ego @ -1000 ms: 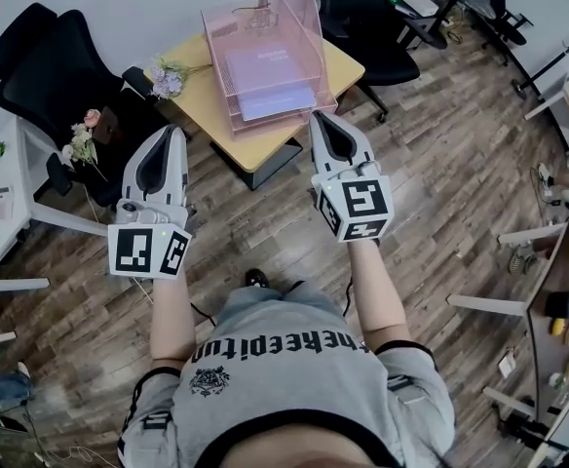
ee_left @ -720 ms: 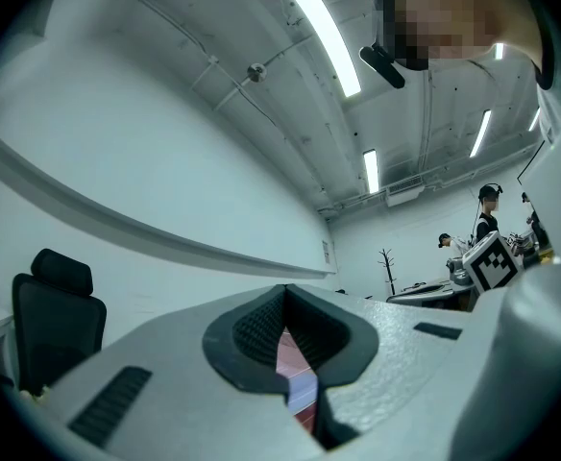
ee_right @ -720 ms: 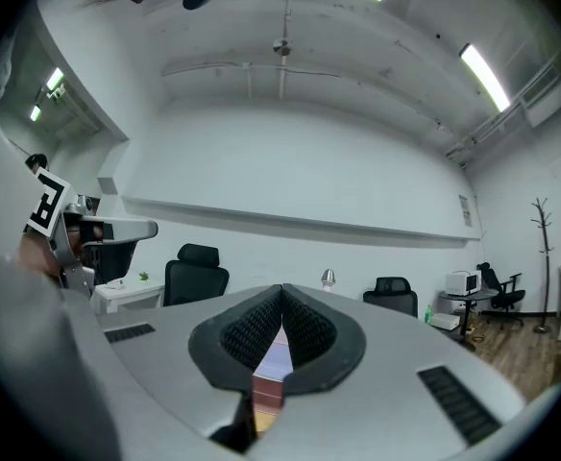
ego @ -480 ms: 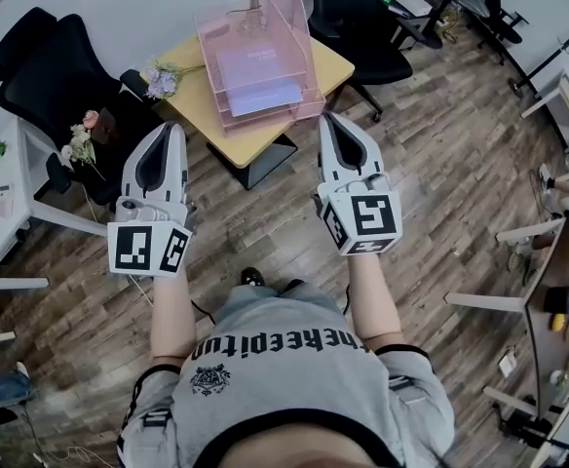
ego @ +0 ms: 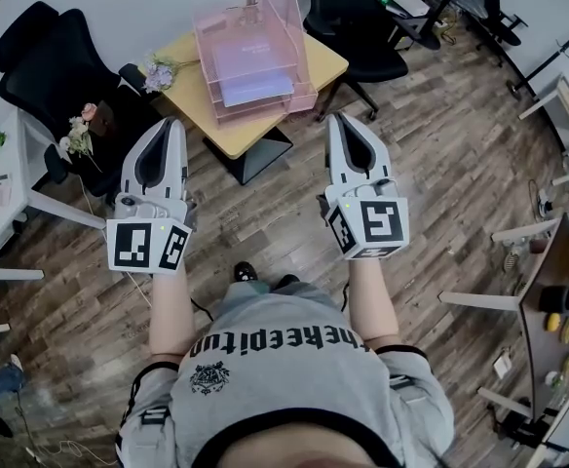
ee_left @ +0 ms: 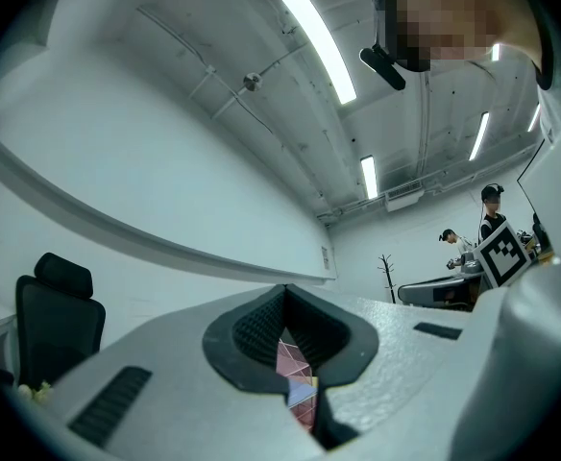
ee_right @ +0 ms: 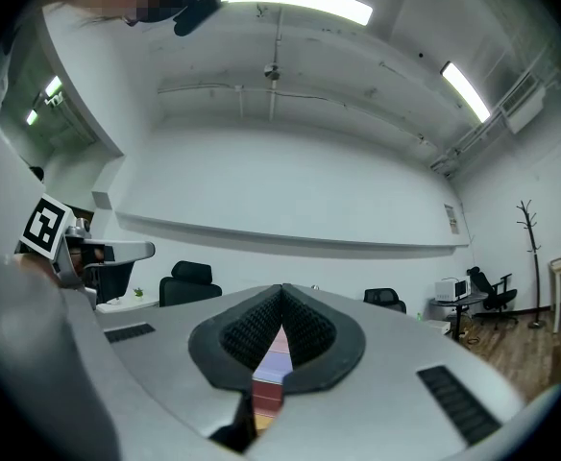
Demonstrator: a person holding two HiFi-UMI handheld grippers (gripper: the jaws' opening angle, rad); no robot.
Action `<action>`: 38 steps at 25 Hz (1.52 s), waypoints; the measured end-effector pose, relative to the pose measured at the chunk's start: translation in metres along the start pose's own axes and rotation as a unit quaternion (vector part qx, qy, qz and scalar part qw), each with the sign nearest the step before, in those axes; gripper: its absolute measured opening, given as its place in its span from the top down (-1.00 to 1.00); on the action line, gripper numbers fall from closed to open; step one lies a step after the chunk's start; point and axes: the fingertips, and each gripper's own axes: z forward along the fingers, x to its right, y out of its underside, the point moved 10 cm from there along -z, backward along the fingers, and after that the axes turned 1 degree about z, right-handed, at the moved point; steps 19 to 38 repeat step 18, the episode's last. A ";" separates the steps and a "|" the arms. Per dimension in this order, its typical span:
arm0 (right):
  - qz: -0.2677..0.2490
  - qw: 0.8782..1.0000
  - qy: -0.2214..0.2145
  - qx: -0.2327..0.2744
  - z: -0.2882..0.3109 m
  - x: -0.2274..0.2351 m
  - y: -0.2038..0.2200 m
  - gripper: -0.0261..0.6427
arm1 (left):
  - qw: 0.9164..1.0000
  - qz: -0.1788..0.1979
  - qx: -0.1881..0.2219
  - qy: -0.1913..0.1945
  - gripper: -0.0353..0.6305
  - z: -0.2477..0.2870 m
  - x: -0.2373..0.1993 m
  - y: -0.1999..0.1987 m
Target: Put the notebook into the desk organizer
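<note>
Notebook lies inside the pink desk organizer on the worktop — your left tongs and right tongs hang short of it — both closed, empty

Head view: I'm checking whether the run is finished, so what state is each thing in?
desk organizer: upright on the yellow table, loaded.
notebook: lying flat inside the desk organizer.
left gripper: shut, empty.
right gripper: shut, empty.

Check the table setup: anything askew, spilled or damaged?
Nothing stands out. The pink organizer stands upright on the table, the notebook lies flat inside it, flowers beside it. The left gripper and right gripper are shut and empty, short of the table.
</note>
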 end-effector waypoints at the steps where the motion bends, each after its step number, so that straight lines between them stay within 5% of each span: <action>1: 0.001 1.000 0.001 0.001 -0.003 0.001 -0.001 0.92 | 1.000 0.000 0.000 -0.001 0.88 -0.002 0.003 -0.001; 38: 0.013 1.000 -0.007 0.001 -0.035 0.007 -0.004 0.92 | 1.000 0.003 -0.001 -0.014 0.88 -0.023 0.032 -0.010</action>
